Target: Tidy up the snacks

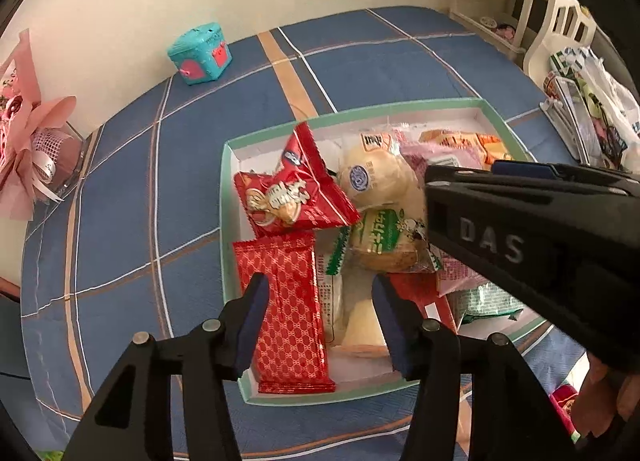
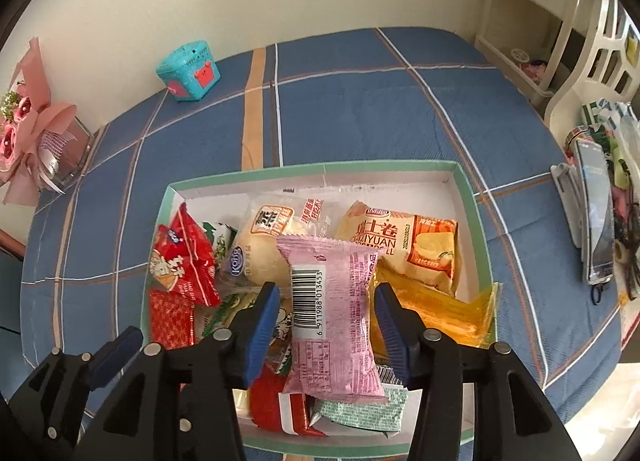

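Observation:
A shallow white box with a green rim (image 1: 226, 221) (image 2: 157, 229) lies on a blue plaid cloth and holds several snack packs. My left gripper (image 1: 320, 321) hangs open over the box's near left corner. Under it lie a flat red patterned pack (image 1: 288, 317) and a pale wrapped bun (image 1: 356, 325). A red peanut pack (image 1: 288, 197) lies further back. My right gripper (image 2: 326, 325) is open around a pink pack (image 2: 336, 317) that rests on the pile, and its pads do not press it. An orange roll-cake pack (image 2: 416, 245) lies at the back right. The right gripper's black body (image 1: 520, 245) covers the box's right side.
A teal toy chest (image 1: 200, 53) (image 2: 188, 73) stands by the wall at the back left. A pink bouquet (image 1: 28, 133) (image 2: 32, 129) sits at the left edge. On the right are a phone on a stand (image 2: 596, 221), bags (image 1: 592, 113) and a white chair (image 2: 592, 45).

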Demonstrator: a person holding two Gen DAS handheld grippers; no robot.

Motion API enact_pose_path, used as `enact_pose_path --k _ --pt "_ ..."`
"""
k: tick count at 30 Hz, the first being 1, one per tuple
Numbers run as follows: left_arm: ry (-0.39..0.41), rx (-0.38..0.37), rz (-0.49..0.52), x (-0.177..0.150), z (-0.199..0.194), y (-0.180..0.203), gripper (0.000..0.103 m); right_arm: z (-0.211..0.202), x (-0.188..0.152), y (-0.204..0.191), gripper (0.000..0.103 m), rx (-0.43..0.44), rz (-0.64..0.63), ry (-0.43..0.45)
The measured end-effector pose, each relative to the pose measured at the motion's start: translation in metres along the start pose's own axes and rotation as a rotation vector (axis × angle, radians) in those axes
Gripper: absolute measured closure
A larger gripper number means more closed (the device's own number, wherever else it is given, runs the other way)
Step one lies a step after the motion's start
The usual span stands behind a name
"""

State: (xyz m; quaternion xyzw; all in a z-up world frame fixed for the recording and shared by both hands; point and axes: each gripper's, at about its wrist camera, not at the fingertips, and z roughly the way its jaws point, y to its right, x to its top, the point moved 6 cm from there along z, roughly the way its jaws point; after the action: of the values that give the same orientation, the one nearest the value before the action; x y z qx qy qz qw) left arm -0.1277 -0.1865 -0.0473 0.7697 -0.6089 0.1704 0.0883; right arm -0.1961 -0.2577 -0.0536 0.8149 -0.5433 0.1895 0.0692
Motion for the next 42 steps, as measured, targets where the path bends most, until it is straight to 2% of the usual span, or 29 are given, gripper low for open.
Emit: enact_pose_path --k 7,16,20,26,28,29,31,32,36,40,42 --pt "0.003 0.015 -0.118 0.002 -0.002 -0.04 0.047 -0.01 0.0 0.001 0.05 -0.005 0.0 0.012" --pt "0.023 0.044 -0.393 -0.009 -0.008 -0.117 0.047 -0.007 -0.001 -0.005 0.05 -0.01 -0.02 -0.001" --pt "0.03 0.023 -0.497 -0.016 -0.008 -0.145 0.047 -0.009 -0.001 -0.011 0.05 -0.009 -0.037 0.003" --pt "0.023 0.011 -0.559 -0.023 -0.005 -0.159 0.047 -0.009 -0.003 -0.018 0.05 -0.016 -0.062 0.003" --pt "0.021 0.016 -0.564 -0.024 -0.005 -0.161 0.042 -0.009 -0.003 -0.02 0.049 -0.021 -0.067 0.004" --pt "0.019 0.02 -0.561 -0.024 -0.005 -0.16 0.036 -0.009 -0.004 -0.021 0.047 -0.025 -0.071 0.004" --pt "0.014 0.041 -0.553 -0.024 -0.003 -0.16 0.024 -0.008 -0.004 -0.022 0.034 -0.029 -0.074 0.007" --pt "0.011 0.054 -0.548 -0.025 -0.002 -0.16 0.018 -0.008 -0.004 -0.022 0.031 -0.03 -0.076 0.008" --pt "-0.002 0.1 -0.529 -0.028 0.003 -0.162 0.014 -0.006 -0.005 -0.022 0.02 -0.034 -0.086 0.007" --pt "-0.002 0.104 -0.532 -0.03 0.005 -0.164 0.007 -0.004 -0.005 -0.024 0.009 -0.038 -0.098 0.008" --pt "0.002 0.112 -0.523 -0.029 0.005 -0.164 0.006 -0.004 -0.005 -0.025 0.007 -0.038 -0.101 0.008"
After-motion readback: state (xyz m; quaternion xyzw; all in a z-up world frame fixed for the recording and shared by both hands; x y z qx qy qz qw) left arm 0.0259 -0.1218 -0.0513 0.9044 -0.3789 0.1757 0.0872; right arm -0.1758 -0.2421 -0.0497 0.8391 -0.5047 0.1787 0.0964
